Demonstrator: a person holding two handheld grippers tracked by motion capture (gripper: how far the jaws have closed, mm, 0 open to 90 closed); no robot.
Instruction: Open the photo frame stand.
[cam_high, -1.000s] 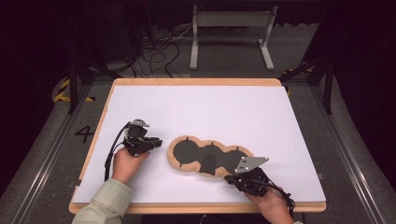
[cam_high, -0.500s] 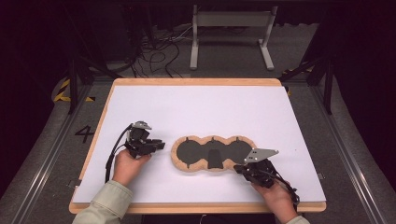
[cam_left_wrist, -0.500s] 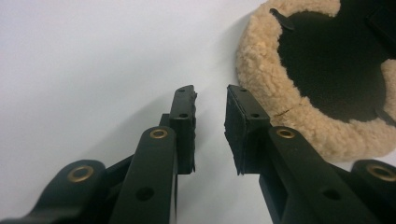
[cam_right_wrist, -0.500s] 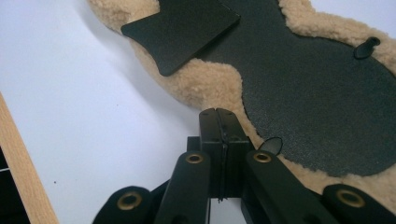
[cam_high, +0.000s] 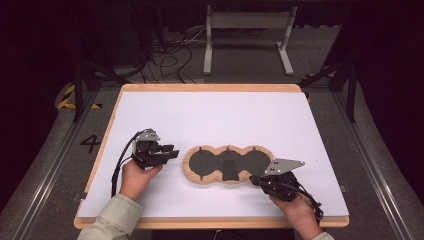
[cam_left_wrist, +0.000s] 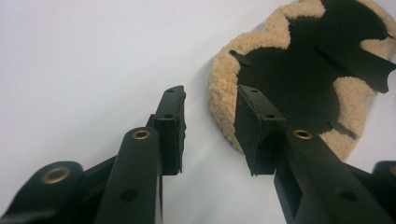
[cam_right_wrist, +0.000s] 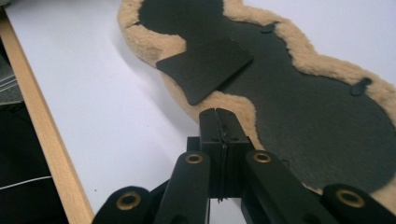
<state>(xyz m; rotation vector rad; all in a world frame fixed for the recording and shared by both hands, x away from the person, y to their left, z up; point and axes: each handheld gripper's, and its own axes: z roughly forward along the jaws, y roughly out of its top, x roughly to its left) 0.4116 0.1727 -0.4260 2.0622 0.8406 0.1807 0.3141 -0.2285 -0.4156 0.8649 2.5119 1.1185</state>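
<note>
Lying flat mid white tabletop (cam_high: 210, 117), the tan fluffy three-lobed pad w/ black middle (cam_high: 227, 164) waits. Left tongs (cam_high: 168, 151) gape wide just beside its edge, prob. to grab; right tongs (cam_high: 256, 179) pressed together, empty, at its near edge.

Light falls from above onto the white worktop (cam_high: 215, 125), which glows bright and even, while the floor and the room around it sink into near black. Shadows are soft and short; a faint one sits just under the left claw (cam_high: 170, 151). The high view is a little soft and grainy throughout. In the left gripper view, the fleece pad (cam_left_wrist: 280, 42) beyond the claw tips blurs toward the top edge, and the claw's base is out of focus. In the right gripper view, the right claw (cam_right_wrist: 218, 116) is sharp at its tip, blurred nearest the camera, and the worktop's white washes out without hard glare.
</note>
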